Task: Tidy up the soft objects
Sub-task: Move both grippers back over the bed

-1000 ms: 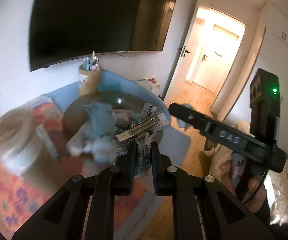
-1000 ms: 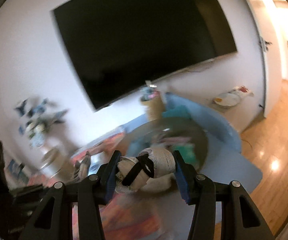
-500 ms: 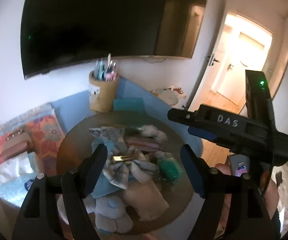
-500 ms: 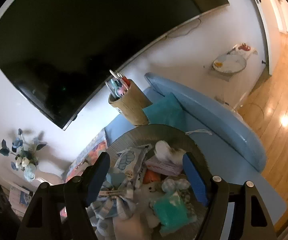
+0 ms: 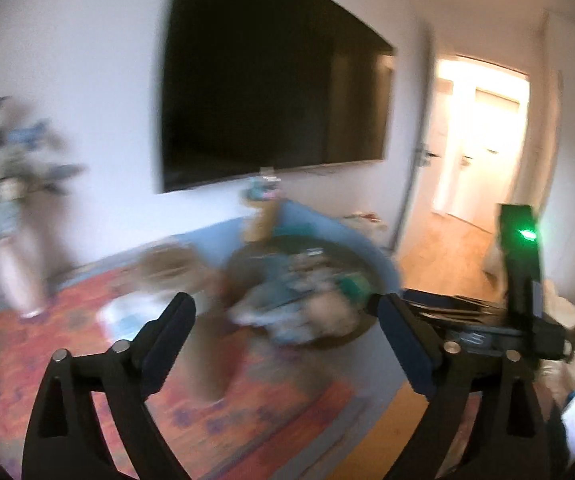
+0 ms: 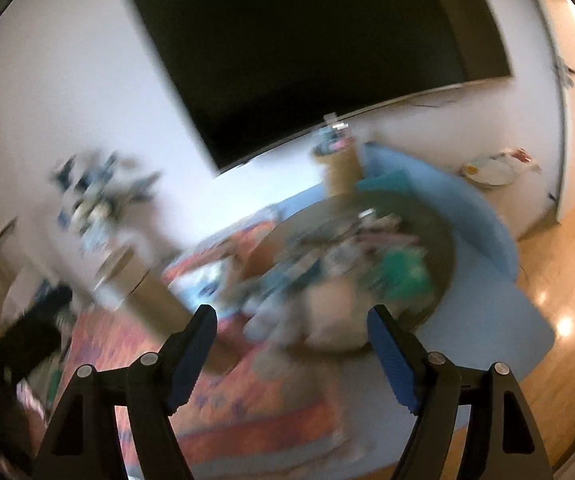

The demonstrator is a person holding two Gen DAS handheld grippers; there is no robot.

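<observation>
A round dark basket [image 5: 361, 262] [image 6: 443, 240] on the floor holds a blurred pile of soft objects [image 5: 307, 300] [image 6: 347, 272], among them something teal [image 6: 401, 276]. My left gripper [image 5: 283, 320] is open and empty, held back from and above the basket. My right gripper [image 6: 291, 332] is open and empty too, also back from the pile. The right gripper's body [image 5: 519, 280] with a green light shows at the right of the left wrist view. Both views are motion-blurred.
A blue mat [image 6: 483, 216] lies under the basket, beside an orange patterned rug [image 5: 67, 344]. A woven cup with pens [image 6: 339, 168] stands by the wall under a large TV [image 5: 271, 112]. A vase of flowers [image 5: 7, 216] is left; a doorway [image 5: 479, 144] is right.
Both grippers, holding soft items one second ago, dropped them into the basket by half a second ago. They have since pulled back and away from the basket.
</observation>
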